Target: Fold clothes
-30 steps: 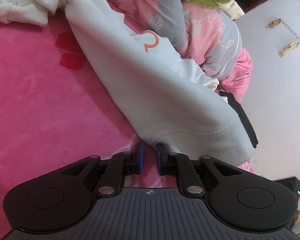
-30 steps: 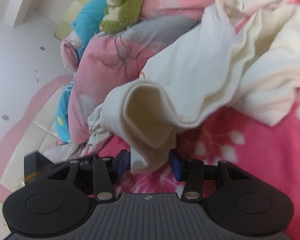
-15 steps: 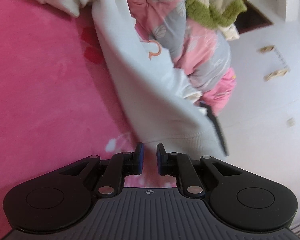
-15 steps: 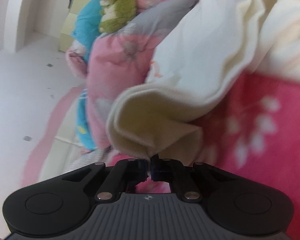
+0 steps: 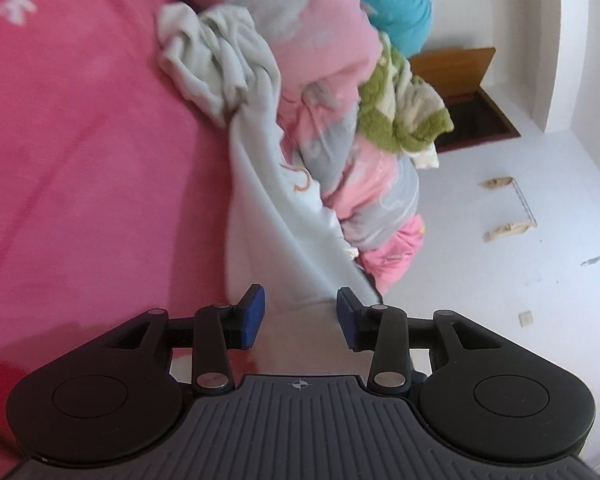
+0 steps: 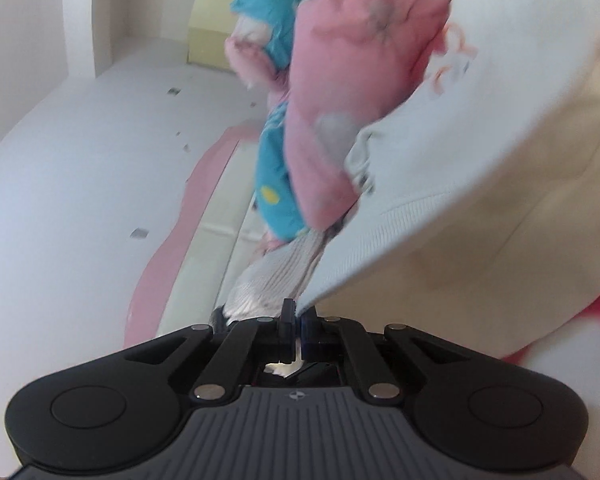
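Left gripper (image 5: 300, 314) has just been opening, its blue pads (image 5: 252, 314) apart around the white sweatshirt (image 5: 260, 184) hem without pressing it; the garment trails across the pink bedspread (image 5: 80, 160) beside a bunched pink-and-grey quilt (image 5: 340, 128). Right gripper (image 6: 298, 320) is clenched on the sweatshirt's ribbed hem corner, pointing roughly level.

Pale white sweatshirt (image 5: 260, 208) bears an orange print; hot-pink bedsheet (image 5: 80, 160) carries white floral motifs; quilt (image 5: 340, 92) is pink-grey.
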{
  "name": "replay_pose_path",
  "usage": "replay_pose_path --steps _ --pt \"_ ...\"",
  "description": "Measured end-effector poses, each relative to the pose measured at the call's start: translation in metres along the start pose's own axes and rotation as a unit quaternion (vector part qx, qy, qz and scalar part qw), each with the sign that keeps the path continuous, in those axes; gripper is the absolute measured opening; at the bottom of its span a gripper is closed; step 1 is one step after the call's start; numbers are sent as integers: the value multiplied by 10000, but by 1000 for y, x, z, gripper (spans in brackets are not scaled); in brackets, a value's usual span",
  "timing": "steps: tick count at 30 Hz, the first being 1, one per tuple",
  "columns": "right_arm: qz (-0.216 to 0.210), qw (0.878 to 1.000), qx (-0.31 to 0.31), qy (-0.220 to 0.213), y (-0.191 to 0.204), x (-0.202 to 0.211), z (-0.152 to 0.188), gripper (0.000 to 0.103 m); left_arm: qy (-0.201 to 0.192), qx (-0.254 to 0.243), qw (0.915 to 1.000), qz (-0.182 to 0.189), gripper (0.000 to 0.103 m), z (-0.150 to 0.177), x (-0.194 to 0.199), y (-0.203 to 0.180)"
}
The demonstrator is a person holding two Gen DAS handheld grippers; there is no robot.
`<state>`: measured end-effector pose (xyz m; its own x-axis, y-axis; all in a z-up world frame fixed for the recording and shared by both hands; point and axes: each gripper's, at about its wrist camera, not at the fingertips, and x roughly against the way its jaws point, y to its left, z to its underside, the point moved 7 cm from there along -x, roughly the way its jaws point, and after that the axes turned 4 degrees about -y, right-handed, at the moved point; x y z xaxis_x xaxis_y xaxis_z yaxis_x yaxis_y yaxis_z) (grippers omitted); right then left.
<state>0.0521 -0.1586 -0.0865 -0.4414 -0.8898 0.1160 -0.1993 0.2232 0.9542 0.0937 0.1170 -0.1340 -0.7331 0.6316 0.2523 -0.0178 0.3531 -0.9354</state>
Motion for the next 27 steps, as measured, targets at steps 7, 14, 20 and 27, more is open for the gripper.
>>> replay_pose_path --steps 7,14,20,27 --pt "62 9996 259 121 8 -3 27 3 -35 -120 9992 -390 41 3 8 12" --pt "1411 9874 707 101 -16 49 30 37 101 -520 9950 -849 41 14 -4 22" --pt "2218 9648 1107 -882 -25 147 2 43 -89 -1082 9851 -1337 41 12 -5 23" --pt "3555 9106 1211 -1724 -63 217 -49 47 54 -1610 9659 -2026 41 21 -13 22"
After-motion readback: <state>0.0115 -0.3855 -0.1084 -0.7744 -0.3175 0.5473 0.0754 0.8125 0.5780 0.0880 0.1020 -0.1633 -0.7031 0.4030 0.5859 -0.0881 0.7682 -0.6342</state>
